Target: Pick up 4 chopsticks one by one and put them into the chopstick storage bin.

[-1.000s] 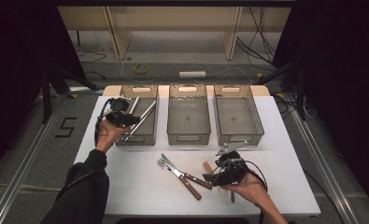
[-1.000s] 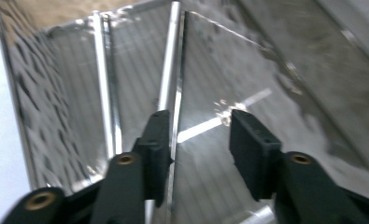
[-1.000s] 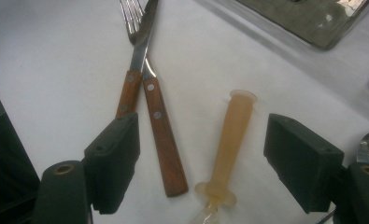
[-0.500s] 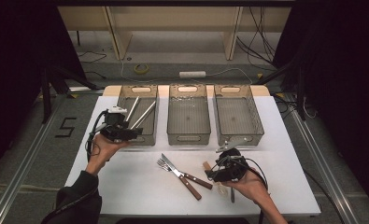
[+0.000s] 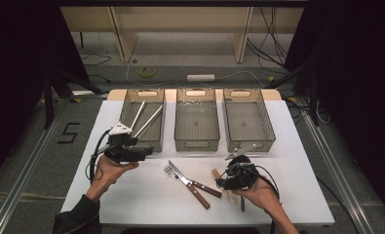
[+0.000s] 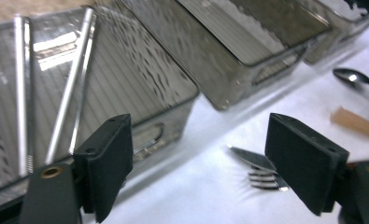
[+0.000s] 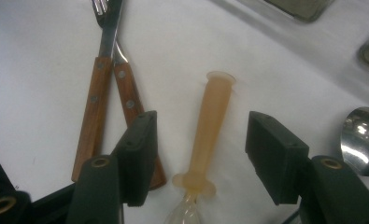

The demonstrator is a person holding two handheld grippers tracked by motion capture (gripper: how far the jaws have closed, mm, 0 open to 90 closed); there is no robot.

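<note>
My left gripper [image 5: 146, 152] hovers at the near left corner of the left bin [image 5: 131, 105]. Its jaws [image 6: 198, 154] stand open with nothing between them and have just been opening. Two metal sticks [image 5: 146, 119] lie in that bin [image 6: 140, 79]. My right gripper [image 5: 222, 183] is low over the table at the front right. Its jaws [image 7: 203, 140] straddle a tan handle [image 7: 215, 112] lying on the white top; they have been closing, and the pads stand clear of it. A wooden-handled fork and knife [image 5: 187, 183] lie crossed between the two hands.
A middle bin [image 5: 196, 141] and a right bin [image 5: 248, 141] stand beside the left one along the far side of the white table [image 5: 297, 161]. A metal spoon [image 7: 359, 135] lies just right of my right gripper. Knife tip and fork tines [image 6: 259, 172] lie ahead of the left jaws.
My left hand has drawn back from over the left bin toward the near edge, and its jaws have widened. The right jaws have narrowed around the tan handle; that hand stayed put.
</note>
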